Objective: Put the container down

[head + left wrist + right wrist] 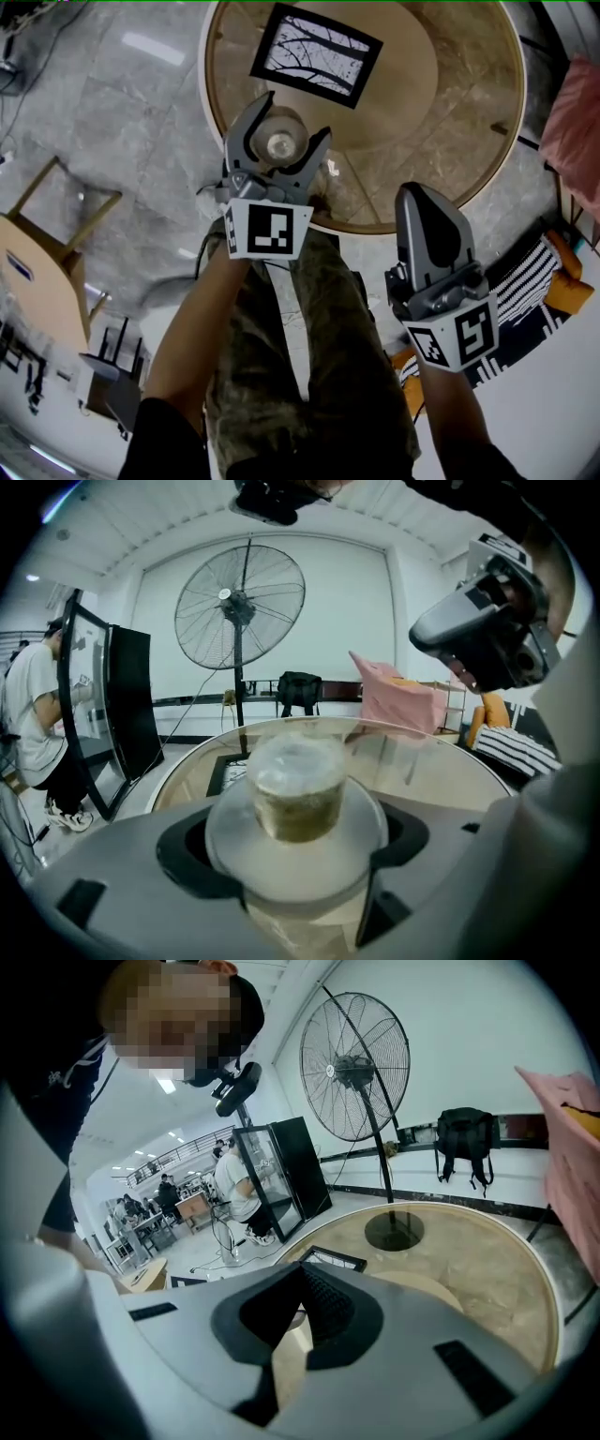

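The left gripper (296, 115) is clamped on a clear container (298, 797), one jaw on each side of it, and holds it above the near edge of a round table (450, 122) while the person stands just short of the rim. The right gripper (422, 202) hangs off the table by the person's right leg, its jaws pressed together with nothing between them. The put-down looks to be in its carrying stage: the container is over the tabletop but not yet released. The next move probably calls for lowering it straight down onto bare surface short of the framed print (316, 54), keeping it level, and parting the jaws only once the base is seated. So near the rim, a spot a little further in would be safer. Whether the base already touches the table cannot be told from any view, since the jaws and the container's own wide lid cover the underside. The yellowish contents read only as a blur through the cloudy wall, and whether they are liquid or solid is unclear. A standing fan (240, 607) rises beyond the table, and another person (28, 714) is cut off at the left gripper view's left edge.
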Available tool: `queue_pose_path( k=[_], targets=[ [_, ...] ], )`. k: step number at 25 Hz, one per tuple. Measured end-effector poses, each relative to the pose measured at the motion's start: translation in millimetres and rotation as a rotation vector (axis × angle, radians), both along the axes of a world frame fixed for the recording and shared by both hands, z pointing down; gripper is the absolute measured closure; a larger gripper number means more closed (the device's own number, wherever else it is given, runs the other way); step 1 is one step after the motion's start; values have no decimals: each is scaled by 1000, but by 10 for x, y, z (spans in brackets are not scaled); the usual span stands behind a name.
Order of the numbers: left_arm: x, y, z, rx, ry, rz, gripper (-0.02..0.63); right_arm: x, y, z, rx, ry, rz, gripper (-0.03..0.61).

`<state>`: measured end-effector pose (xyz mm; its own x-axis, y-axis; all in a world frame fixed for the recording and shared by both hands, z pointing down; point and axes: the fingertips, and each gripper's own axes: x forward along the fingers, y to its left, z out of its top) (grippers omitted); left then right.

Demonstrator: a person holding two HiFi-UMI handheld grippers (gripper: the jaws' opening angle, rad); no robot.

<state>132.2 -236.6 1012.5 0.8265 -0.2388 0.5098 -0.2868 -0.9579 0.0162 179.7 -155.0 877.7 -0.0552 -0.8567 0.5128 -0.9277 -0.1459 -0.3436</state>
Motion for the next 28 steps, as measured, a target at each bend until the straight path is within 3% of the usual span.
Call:
queue_pose_path(
  k=[7,13,17,22,25,28],
  targets=[
    [-98,88,-6,-34,-8,75,262,-141,160,-120,-27,34,8,557],
    [-329,161,-169,-75,25,133,258,-134,324,-275,-46,48,105,557],
    [-621,76,-349,-123,18,100,258,-115,432,-387,-73,107,158,557],
    [-961,-99,-1342,-166,153,15,258,-268,539,-774,-87,122,247,557],
    [-1350,-11,-2192,-262,183,-18,259,-541,547,-1494,-64,97,314,557],
    [-1743,33,-3352,-354,250,-58,259,-818,477,-2379,-16,94,349,557]
  ],
)
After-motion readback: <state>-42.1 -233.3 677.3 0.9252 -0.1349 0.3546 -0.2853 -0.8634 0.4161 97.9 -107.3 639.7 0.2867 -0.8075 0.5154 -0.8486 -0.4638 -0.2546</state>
